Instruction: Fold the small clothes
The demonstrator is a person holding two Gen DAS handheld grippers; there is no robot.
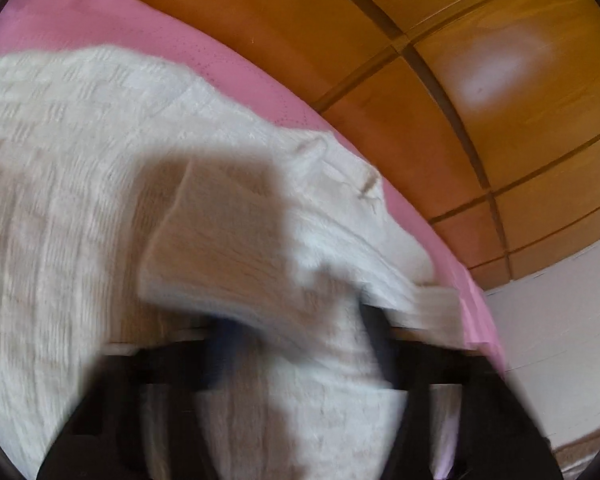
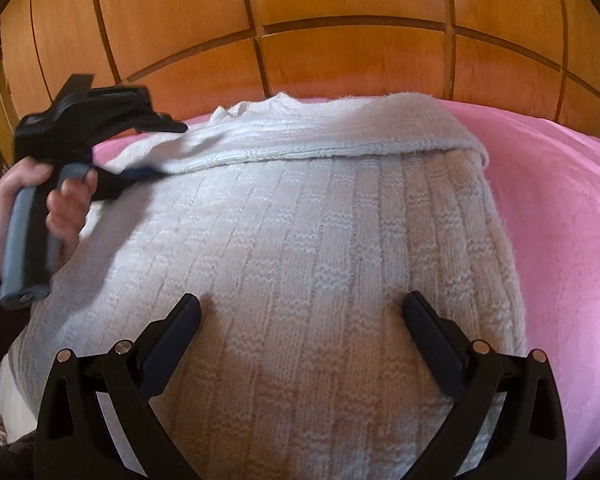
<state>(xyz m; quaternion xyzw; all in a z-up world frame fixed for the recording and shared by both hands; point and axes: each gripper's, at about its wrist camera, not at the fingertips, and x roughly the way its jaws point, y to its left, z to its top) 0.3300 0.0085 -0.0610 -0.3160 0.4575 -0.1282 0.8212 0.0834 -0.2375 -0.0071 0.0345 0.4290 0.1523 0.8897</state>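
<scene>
1. Left wrist view: the picture is smeared with motion blur. The left gripper (image 1: 300, 356) sits low over the white knitted sweater (image 1: 80, 168), its dark fingers (image 1: 374, 344) on either side of a bunched fold of the knit. Wool fills the gap between them, so the jaws appear clamped on that fold. The sweater lies on a pink blanket (image 1: 140, 36), stretching away to the upper left, with a strip of its edge turned over near the fingers. Behind it stands a glossy orange-brown wooden panel wall (image 1: 380, 60) crossed by dark grooves.

2. Right wrist view: the right gripper (image 2: 302, 312) hovers just above the near part of the sweater (image 2: 300, 240), its black fingers (image 2: 188, 312) spread wide with nothing between them. The sweater's long axis runs away from the camera, its neckline toward the wooden panel wall (image 2: 340, 0). Its far part is folded over in a band running left to right. The knit shows ribbed columns with a basket-weave pattern. At left, a bare hand (image 2: 28, 200) grips the grey handle of the left gripper (image 2: 156, 152), whose tip meets the fold's left end. The fluffy pink blanket (image 2: 560, 220) spreads to the right.
</scene>
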